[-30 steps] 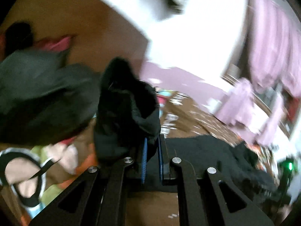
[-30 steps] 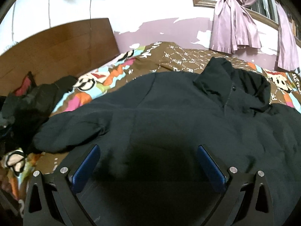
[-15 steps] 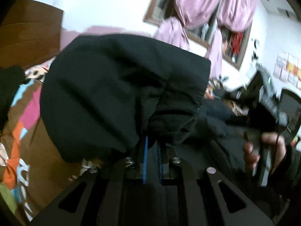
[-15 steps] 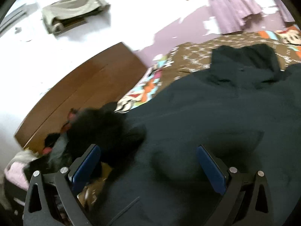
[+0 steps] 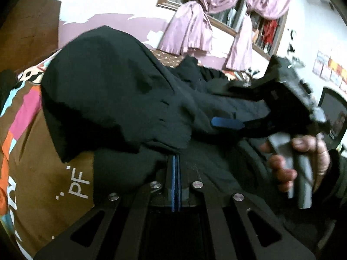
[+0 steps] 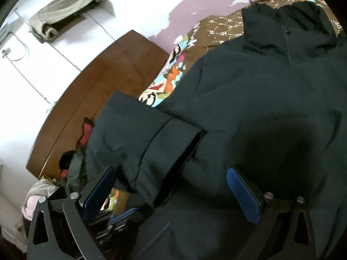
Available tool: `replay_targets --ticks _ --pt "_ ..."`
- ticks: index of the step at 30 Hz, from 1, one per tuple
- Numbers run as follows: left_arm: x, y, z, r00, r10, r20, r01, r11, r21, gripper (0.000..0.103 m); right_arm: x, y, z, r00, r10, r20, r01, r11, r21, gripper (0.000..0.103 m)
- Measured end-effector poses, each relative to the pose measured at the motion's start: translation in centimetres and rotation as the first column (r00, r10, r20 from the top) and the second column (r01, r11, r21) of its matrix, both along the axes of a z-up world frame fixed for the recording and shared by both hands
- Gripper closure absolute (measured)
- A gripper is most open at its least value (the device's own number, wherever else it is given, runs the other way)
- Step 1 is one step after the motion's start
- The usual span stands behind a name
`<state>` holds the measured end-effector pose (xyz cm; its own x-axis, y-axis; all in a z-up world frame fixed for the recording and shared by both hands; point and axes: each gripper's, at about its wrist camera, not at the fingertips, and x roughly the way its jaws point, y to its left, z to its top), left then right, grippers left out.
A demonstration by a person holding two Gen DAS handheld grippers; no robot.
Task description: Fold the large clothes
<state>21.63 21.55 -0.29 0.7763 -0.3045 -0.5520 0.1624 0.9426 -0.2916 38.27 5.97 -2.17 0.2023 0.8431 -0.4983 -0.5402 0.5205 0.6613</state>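
Note:
A large black jacket lies spread on the bed, collar toward the far wall. My left gripper is shut on the cuff of its sleeve, which arches up from the left and comes down over the jacket's body. In the right wrist view the same sleeve lies folded across the jacket, ending just ahead of my right gripper. That gripper is open, with nothing pressed between its blue pads. A hand holds the right gripper at the right of the left wrist view.
A colourful brown bedspread covers the bed. The wooden headboard stands at the left, with a heap of other clothes below it. Pink curtains hang at the window on the far wall. A folded garment sits high on the wall.
My left gripper has carried the sleeve from the left side of the bed over onto the jacket's body. The right gripper has rolled and turned toward the headboard, staying open.

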Motion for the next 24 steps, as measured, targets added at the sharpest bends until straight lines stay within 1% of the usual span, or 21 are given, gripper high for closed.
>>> replay_targets --ticks 1,2,3,4,5,6,7,8,9,11,12,14,15,17,20,22,24 --pt "-0.3 0.4 0.4 1.000 0.009 0.017 -0.009 1.000 -0.022 0.103 0.4 0.4 0.1 1.000 -0.003 -0.002 0.003 1.000 -0.001 0.005" --pt "-0.6 0.8 0.9 0.999 0.021 0.048 -0.018 0.999 -0.050 0.103 0.6 1.0 0.2 1.000 -0.003 0.005 0.003 1.000 -0.010 0.014" --pt "-1.0 1.2 1.6 0.996 0.034 0.081 -0.028 0.997 -0.074 0.103 0.9 1.7 0.4 1.000 -0.004 0.016 0.005 0.999 -0.035 0.018" --pt "-1.3 1.3 2.0 0.994 0.044 0.102 -0.035 0.996 -0.085 0.103 1.3 2.5 0.5 1.000 0.000 0.023 0.002 0.998 -0.066 0.028" --pt "-1.6 1.6 2.6 0.989 0.063 0.134 -0.051 0.994 -0.096 0.103 1.5 3.1 0.2 1.000 0.008 0.016 -0.007 0.996 -0.088 0.035" --pt "-1.9 2.0 3.2 0.983 0.087 0.162 -0.072 0.992 -0.102 0.103 1.7 3.5 -0.2 1.000 0.010 0.002 -0.009 0.994 -0.106 0.039" --pt "-2.3 2.4 3.6 0.978 0.105 0.178 -0.087 0.991 -0.102 0.103 1.9 3.8 -0.6 1.000 0.007 -0.010 -0.008 0.993 -0.120 0.045" --pt "-2.4 2.7 4.0 0.969 0.140 0.201 -0.122 0.987 -0.101 0.103 2.0 4.0 -1.0 1.000 -0.003 -0.015 0.001 0.991 -0.133 0.058" --pt "-2.6 3.1 4.2 0.963 0.170 0.208 -0.152 0.983 -0.100 0.102 1.9 4.0 -1.2 1.000 -0.012 -0.011 0.010 0.990 -0.141 0.065" --pt "-2.6 4.2 4.3 0.955 0.219 0.200 -0.200 0.973 -0.112 0.102 2.1 3.4 -1.9 0.999 -0.034 -0.024 0.031 0.990 -0.139 0.088" --pt "-2.5 4.8 4.3 0.951 0.246 0.189 -0.225 0.966 -0.124 0.102 2.2 2.9 -2.1 0.998 -0.043 -0.039 0.038 0.992 -0.124 0.095" --pt "-2.2 5.9 3.8 0.947 0.281 0.159 -0.259 0.955 -0.143 0.102 2.4 2.1 -2.3 0.996 -0.048 -0.069 0.042 0.995 -0.086 0.097" --pt "-2.0 6.1 3.5 0.944 0.294 0.151 -0.273 0.951 -0.143 0.102 2.3 1.8 -2.2 0.997 -0.048 -0.067 0.043 0.996 -0.076 0.097" --pt "-1.6 6.5 3.6 0.936 0.318 0.151 -0.301 0.946 -0.124 0.102 1.7 1.7 -1.5 0.998 -0.039 -0.039 0.036 0.996 -0.078 0.098" --pt "-1.7 6.5 3.6 0.932 0.315 0.182 -0.304 0.949 -0.086 0.101 0.8 1.8 -0.8 1.000 -0.023 0.014 0.024 0.995 -0.094 0.098" --pt "-1.7 6.3 3.1 0.936 0.295 0.189 -0.288 0.955 -0.064 0.101 0.2 1.5 -0.2 0.998 -0.021 0.055 0.027 0.994 -0.109 0.098" --pt "-0.8 6.1 2.2 0.948 0.277 0.154 -0.275 0.961 -0.034 0.101 0.0 1.4 0.3 0.996 -0.022 0.091 0.033 0.992 -0.120 0.096"
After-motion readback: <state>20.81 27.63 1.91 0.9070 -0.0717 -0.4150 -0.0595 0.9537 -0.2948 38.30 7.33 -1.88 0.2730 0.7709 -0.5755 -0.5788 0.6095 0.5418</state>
